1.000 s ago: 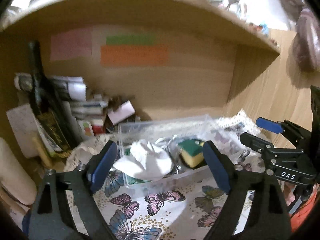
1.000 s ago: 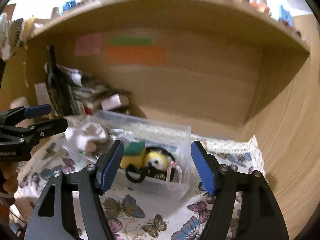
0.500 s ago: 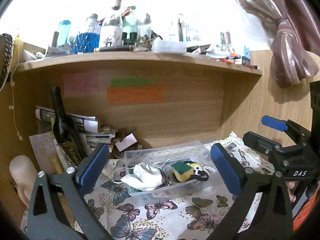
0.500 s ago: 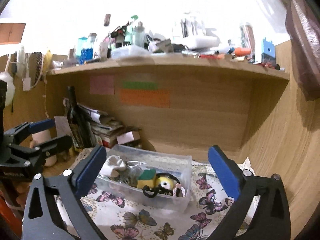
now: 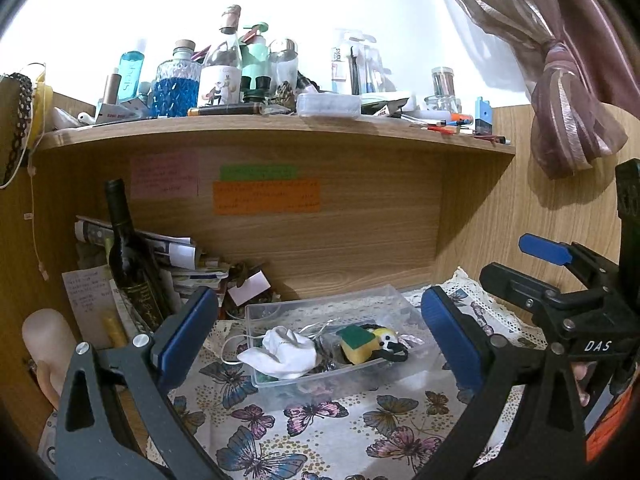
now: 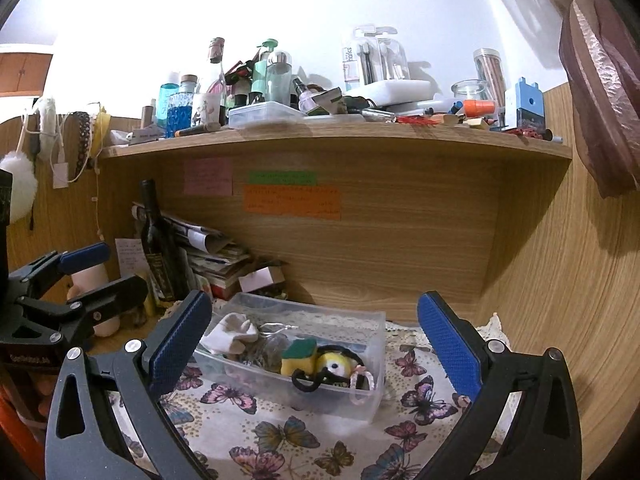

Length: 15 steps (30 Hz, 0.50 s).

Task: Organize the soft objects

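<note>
Both sets of jaws stand spread wide and hold nothing: the left gripper [image 5: 318,336] and the right gripper [image 6: 316,340] each frame the clear plastic bin [image 6: 360,396] from in front, apart from it. Inside the bin, a white sock [image 5: 282,352] drapes over the near-left rim, a yellow sponge with a green top [image 6: 298,356] sits mid-bin, touching a yellow one-eyed plush toy [image 6: 334,364] on its right. The bin rests on a butterfly-print cloth [image 6: 280,436]. Behind, to the left, a dark wine bottle [image 5: 130,264] leans against stacked papers [image 5: 176,256] under the cluttered wooden shelf [image 6: 332,136].
</note>
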Each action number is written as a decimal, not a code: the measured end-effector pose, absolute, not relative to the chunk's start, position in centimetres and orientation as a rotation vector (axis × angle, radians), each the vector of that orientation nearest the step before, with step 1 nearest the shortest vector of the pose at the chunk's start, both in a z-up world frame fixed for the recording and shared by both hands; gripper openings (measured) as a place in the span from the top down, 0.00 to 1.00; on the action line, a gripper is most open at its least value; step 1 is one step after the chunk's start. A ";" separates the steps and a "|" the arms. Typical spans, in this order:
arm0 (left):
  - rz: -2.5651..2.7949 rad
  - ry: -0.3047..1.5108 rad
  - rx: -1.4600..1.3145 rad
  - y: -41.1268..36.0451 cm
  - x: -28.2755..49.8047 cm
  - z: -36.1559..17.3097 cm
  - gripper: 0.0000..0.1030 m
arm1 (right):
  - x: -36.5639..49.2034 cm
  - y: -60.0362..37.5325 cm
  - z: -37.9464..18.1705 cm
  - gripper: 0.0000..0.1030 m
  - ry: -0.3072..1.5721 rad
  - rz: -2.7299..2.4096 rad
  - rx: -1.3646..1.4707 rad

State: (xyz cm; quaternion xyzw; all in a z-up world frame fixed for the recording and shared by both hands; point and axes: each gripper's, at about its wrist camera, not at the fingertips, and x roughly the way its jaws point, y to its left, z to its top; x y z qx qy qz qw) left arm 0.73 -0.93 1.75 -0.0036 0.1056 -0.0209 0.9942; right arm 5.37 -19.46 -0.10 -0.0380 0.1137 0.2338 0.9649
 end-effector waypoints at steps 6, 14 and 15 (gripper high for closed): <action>-0.042 0.204 -0.004 -1.1 0.5 1.8 0.00 | 5.4 -19.5 -0.1 0.00 0.231 0.475 -0.077; -0.044 0.205 -0.003 -1.0 0.5 1.8 0.00 | 5.3 -19.5 -0.1 0.00 0.229 0.474 -0.077; -0.044 0.205 -0.002 -1.0 0.5 1.8 0.00 | 5.2 -19.4 -0.1 0.00 0.228 0.473 -0.077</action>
